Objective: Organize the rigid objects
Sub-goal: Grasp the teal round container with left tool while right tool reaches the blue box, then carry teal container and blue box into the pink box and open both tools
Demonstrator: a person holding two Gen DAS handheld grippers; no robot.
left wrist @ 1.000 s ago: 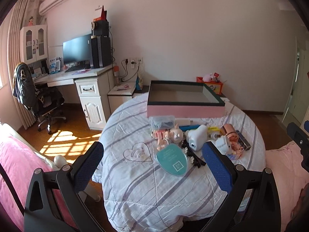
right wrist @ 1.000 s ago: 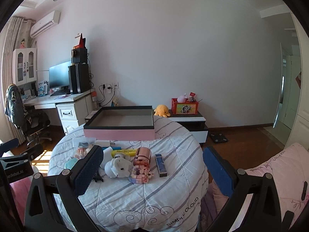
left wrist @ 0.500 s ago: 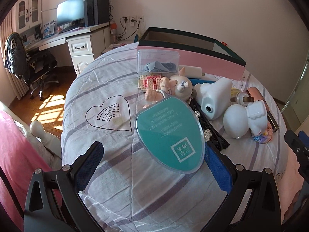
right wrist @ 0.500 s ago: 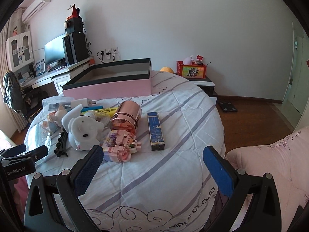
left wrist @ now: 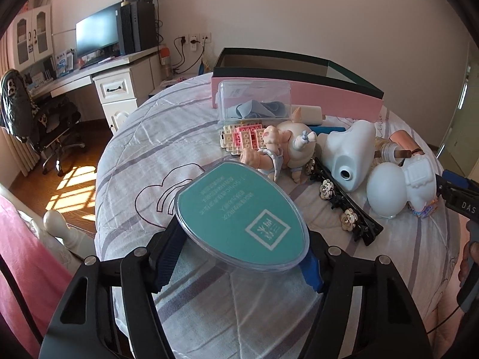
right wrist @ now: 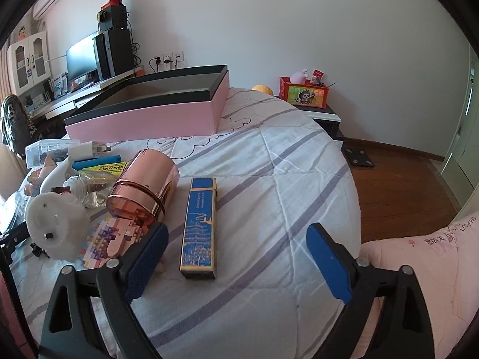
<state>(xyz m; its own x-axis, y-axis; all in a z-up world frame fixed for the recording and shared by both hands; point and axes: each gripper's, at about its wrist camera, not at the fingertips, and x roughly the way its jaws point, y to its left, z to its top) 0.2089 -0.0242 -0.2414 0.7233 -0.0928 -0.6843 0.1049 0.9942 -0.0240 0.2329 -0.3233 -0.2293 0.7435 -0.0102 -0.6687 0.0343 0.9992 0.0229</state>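
Observation:
My left gripper (left wrist: 239, 261) is shut on a teal oval case (left wrist: 241, 215) and holds it tilted over the quilted round table (left wrist: 143, 149). Behind it lie a piglet figure (left wrist: 281, 146), a pink block build (left wrist: 242, 137), a clear box (left wrist: 254, 98), a black flower hair clip (left wrist: 344, 205), a pale blue device (left wrist: 350, 155) and a white figurine (left wrist: 401, 190). My right gripper (right wrist: 236, 257) is open around the near end of a blue slim box (right wrist: 200, 224). A rose-gold cylinder (right wrist: 143, 185) and a block figure (right wrist: 112, 240) lie to its left. A pink open box (right wrist: 149, 113) stands behind.
A desk with monitor (left wrist: 95, 33) and an office chair (left wrist: 33, 113) stand at the left. A nightstand with a red box (right wrist: 304, 95) stands behind the table. A pink bed edge (right wrist: 419, 257) lies at the right, and wooden floor (right wrist: 398, 179) beyond.
Both grippers have moved in closer to the table. My left gripper has closed on the teal case. My right gripper has come down around the blue slim box, still open.

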